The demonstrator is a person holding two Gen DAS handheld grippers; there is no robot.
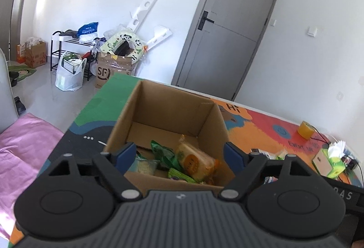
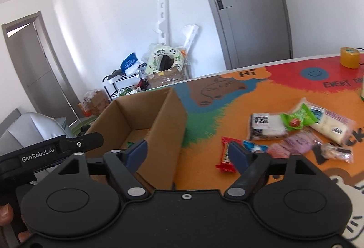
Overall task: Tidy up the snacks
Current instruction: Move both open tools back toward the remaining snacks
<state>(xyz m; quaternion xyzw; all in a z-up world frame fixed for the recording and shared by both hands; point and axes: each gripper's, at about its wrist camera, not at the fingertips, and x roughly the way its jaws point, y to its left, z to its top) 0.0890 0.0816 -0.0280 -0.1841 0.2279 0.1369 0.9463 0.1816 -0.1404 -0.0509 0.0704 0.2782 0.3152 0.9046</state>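
My left gripper [image 1: 180, 153] hangs over the near edge of the open cardboard box [image 1: 159, 109], its blue fingers [image 1: 126, 153] spread wide with nothing between the pads. Inside the box, at about six o'clock from its centre, lie a yellow-orange snack packet [image 1: 195, 160], a green packet [image 1: 162, 152] and a pale one [image 1: 145, 165].

My right gripper [image 2: 188, 153] also stands with its jaws apart and empty, pointing at the box's right wall. In this view the box sits at ten o'clock, and the loose snacks lie on the colourful table mat [image 2: 216, 98] at two to three o'clock: a red bar [image 2: 225, 154] just beside my right finger, a blue wrapper [image 2: 253, 146], a black-and-white packet [image 2: 266, 126], a green pouch [image 2: 298, 118], a white packet [image 2: 329, 124] and pinkish ones [image 2: 298, 142]. A yellow tape roll [image 2: 349, 57] stands far off at one o'clock.
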